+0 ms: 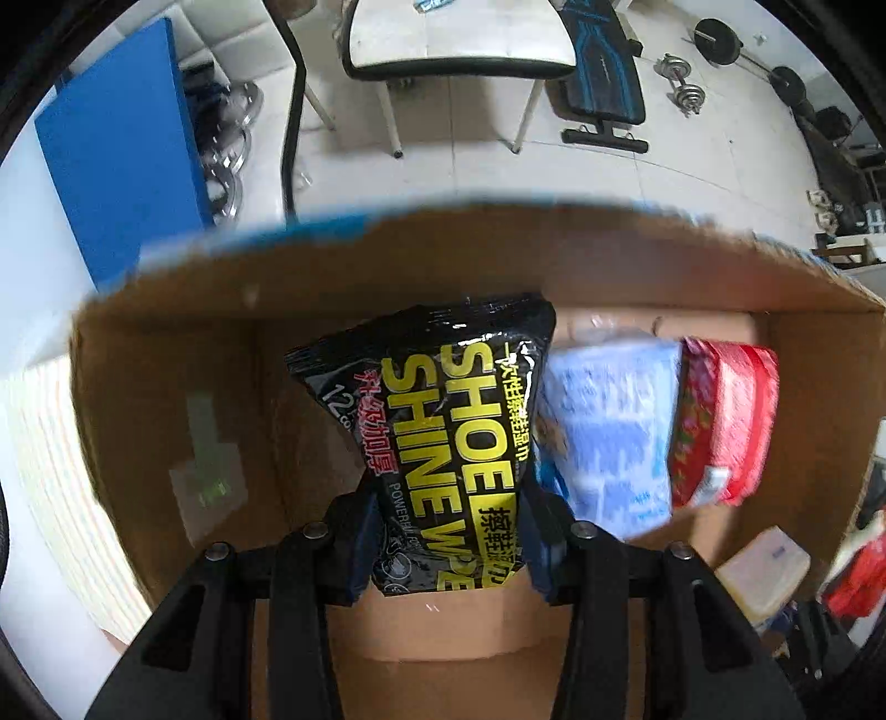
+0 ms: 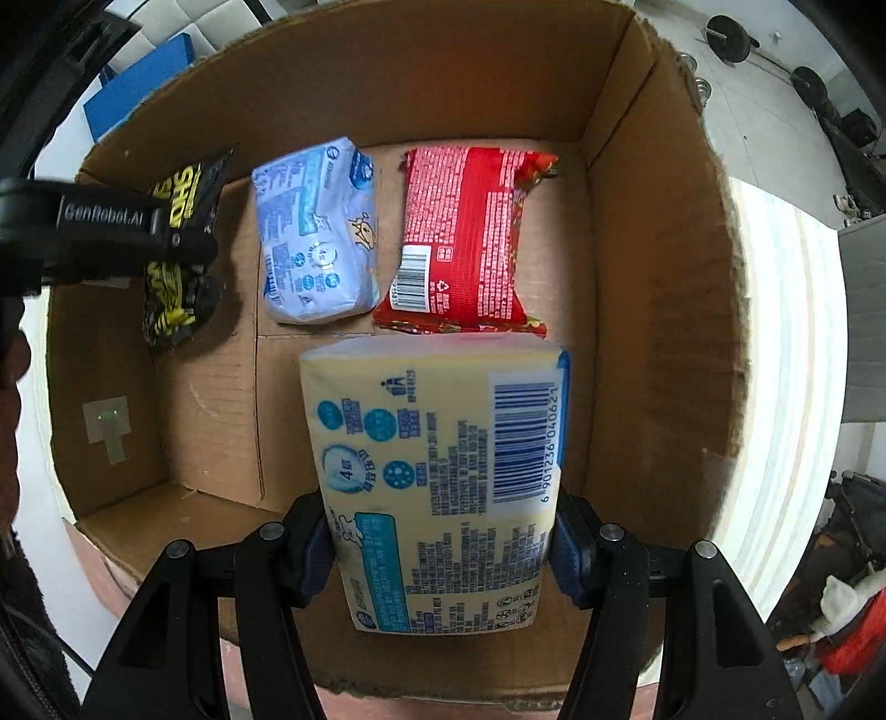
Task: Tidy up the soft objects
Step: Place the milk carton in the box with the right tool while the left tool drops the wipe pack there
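My left gripper [image 1: 446,545] is shut on a black shoe shine wipes pack [image 1: 443,432] and holds it inside the cardboard box [image 1: 166,343], at its left side. The same pack [image 2: 177,255] and the left gripper [image 2: 188,243] show in the right wrist view. My right gripper [image 2: 443,548] is shut on a pale yellow tissue pack [image 2: 437,476], low over the box floor at the near right. A light blue tissue pack [image 2: 318,232] and a red pack [image 2: 470,238] lie side by side at the far wall; both also show in the left wrist view: blue [image 1: 609,432], red [image 1: 725,426].
The box [image 2: 664,332] stands on a white striped tabletop [image 2: 786,387]. A blue board [image 1: 122,155] stands beyond the box at the left. Further off are a white chair [image 1: 459,44], a weight bench [image 1: 603,72] and dumbbells [image 1: 681,83]. A pale plastic container [image 1: 764,570] sits at the right.
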Available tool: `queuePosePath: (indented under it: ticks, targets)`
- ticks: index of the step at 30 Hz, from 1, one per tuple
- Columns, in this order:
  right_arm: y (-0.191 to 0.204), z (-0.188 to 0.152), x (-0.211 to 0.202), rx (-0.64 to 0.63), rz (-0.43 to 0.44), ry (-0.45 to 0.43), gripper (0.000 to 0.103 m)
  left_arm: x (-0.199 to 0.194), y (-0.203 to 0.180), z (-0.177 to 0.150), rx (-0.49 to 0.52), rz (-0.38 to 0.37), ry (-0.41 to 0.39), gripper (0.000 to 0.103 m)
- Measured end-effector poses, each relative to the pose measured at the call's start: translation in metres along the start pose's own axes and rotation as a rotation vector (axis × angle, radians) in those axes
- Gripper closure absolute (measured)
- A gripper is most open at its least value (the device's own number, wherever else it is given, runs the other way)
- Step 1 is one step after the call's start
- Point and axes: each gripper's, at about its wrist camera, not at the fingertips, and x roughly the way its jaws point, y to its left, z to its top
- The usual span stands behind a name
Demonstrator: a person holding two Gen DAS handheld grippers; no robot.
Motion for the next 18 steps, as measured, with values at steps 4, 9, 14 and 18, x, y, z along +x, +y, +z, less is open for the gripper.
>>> queuePosePath:
  ticks: [4, 9, 14, 18]
  targets:
    - [0.002, 0.006, 0.009, 0.012, -0.01, 0.031, 0.036, -0.002, -0.001, -0.001, -0.011, -0.005, 0.026, 0.057]
    - [0.006, 0.01, 0.0, 0.015, -0.002, 0.022, 0.021, -0.019, 0.011, -0.004, -0.051, -0.039, -0.014, 0.047]
    - [0.008, 0.008, -0.022, 0.007, -0.005, -0.009, 0.015, -0.045, 0.019, -0.031, -0.074, -0.062, -0.105, 0.014]
    - [0.013, 0.0, -0.036, -0.015, -0.025, -0.053, 0.0, -0.059, 0.023, -0.065, -0.092, -0.088, -0.157, 0.004]
